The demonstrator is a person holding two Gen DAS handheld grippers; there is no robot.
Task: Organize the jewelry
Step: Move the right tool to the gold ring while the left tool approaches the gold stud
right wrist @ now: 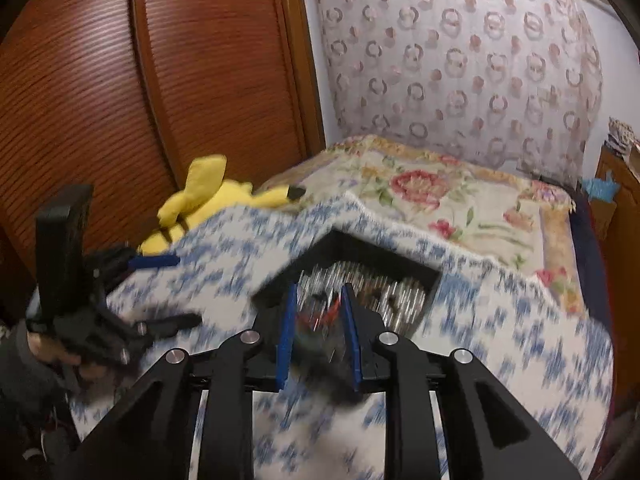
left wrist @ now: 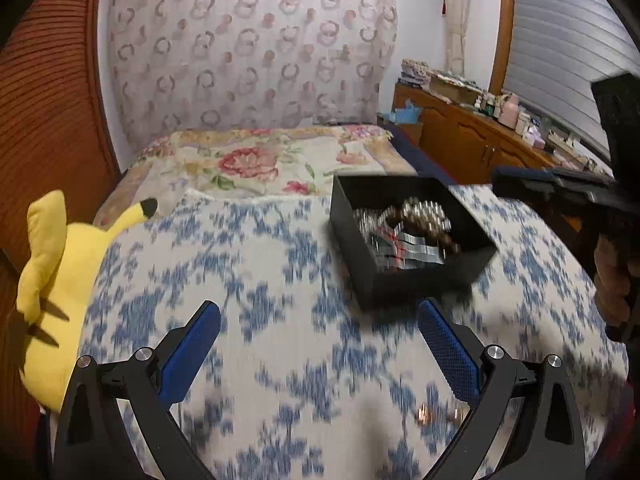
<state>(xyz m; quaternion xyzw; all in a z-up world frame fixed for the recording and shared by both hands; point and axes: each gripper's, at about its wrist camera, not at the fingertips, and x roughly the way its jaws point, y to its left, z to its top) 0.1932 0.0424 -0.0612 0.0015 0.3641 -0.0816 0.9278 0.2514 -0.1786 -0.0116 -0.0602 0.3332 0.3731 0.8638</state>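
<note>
A black open box (left wrist: 408,240) holding silver and brown bead jewelry (left wrist: 404,228) sits on the blue-and-white blanket (left wrist: 260,280). My left gripper (left wrist: 320,320) is open and empty, just near of the box. A small copper-coloured piece (left wrist: 424,414) lies on the blanket by its right finger. In the right wrist view the box (right wrist: 352,276) is just ahead. My right gripper (right wrist: 320,300) is nearly closed around a blurred, clear item with red marks (right wrist: 320,328). The left gripper (right wrist: 156,292) shows at the left.
A yellow plush toy (left wrist: 56,280) lies at the bed's left edge, against a wooden wardrobe (right wrist: 120,80). A floral bedspread (left wrist: 260,160) covers the far bed. A cluttered wooden dresser (left wrist: 480,128) stands at the right. A patterned curtain (left wrist: 252,48) hangs behind.
</note>
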